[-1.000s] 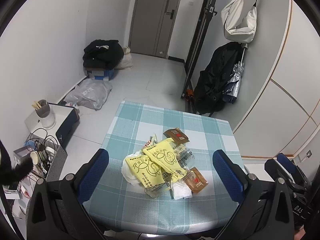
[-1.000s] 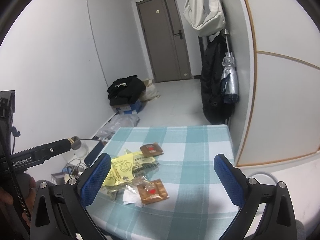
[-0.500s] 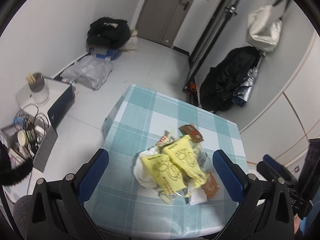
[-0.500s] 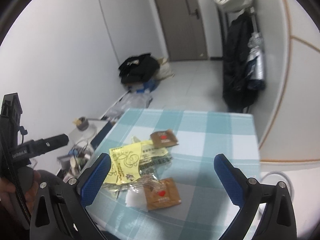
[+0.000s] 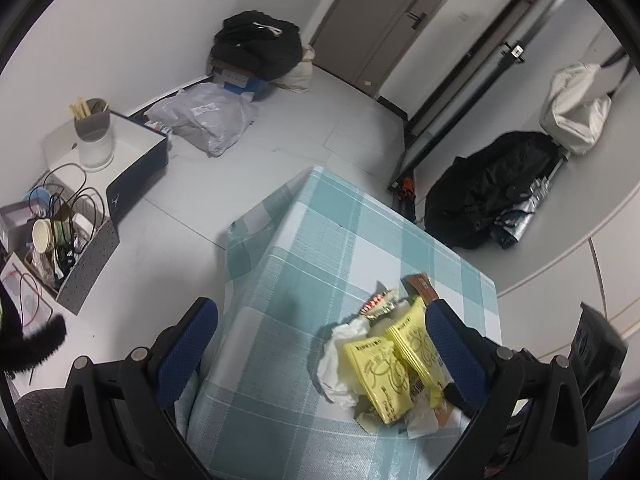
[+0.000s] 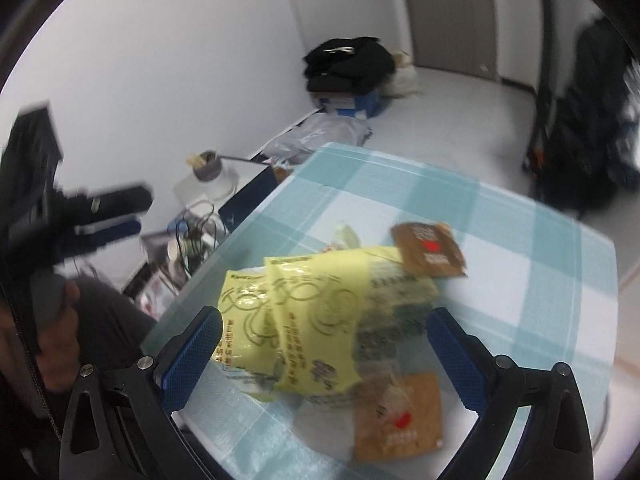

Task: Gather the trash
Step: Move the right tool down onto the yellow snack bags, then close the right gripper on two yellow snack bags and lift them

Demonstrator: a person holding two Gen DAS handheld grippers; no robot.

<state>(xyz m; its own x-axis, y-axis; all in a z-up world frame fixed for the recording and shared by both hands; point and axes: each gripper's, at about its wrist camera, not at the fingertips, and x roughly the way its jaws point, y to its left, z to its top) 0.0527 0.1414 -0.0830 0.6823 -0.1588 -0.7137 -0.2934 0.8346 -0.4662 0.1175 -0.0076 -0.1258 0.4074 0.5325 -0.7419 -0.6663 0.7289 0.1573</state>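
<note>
A pile of trash lies on the table with the blue-checked cloth (image 5: 320, 240): two yellow wrappers (image 5: 394, 364) (image 6: 304, 308), a white crumpled bag (image 5: 340, 356), and brown sachets (image 6: 430, 248) (image 6: 400, 416). My left gripper (image 5: 320, 348) is open, above the table's left part, the pile by its right finger. My right gripper (image 6: 324, 356) is open and hovers close over the pile, fingers either side of the yellow wrappers. Both are empty.
On the floor to the left stand a grey box of cables and cups (image 5: 64, 240) and a white box with a cup (image 5: 94, 136). Grey bags (image 5: 208, 116) and black clothes (image 5: 256, 46) lie by the far wall. A black coat (image 5: 488, 196) hangs at right.
My right gripper has dropped down and forward close over the pile. My left gripper has swung left, so the pile now sits at its right finger.
</note>
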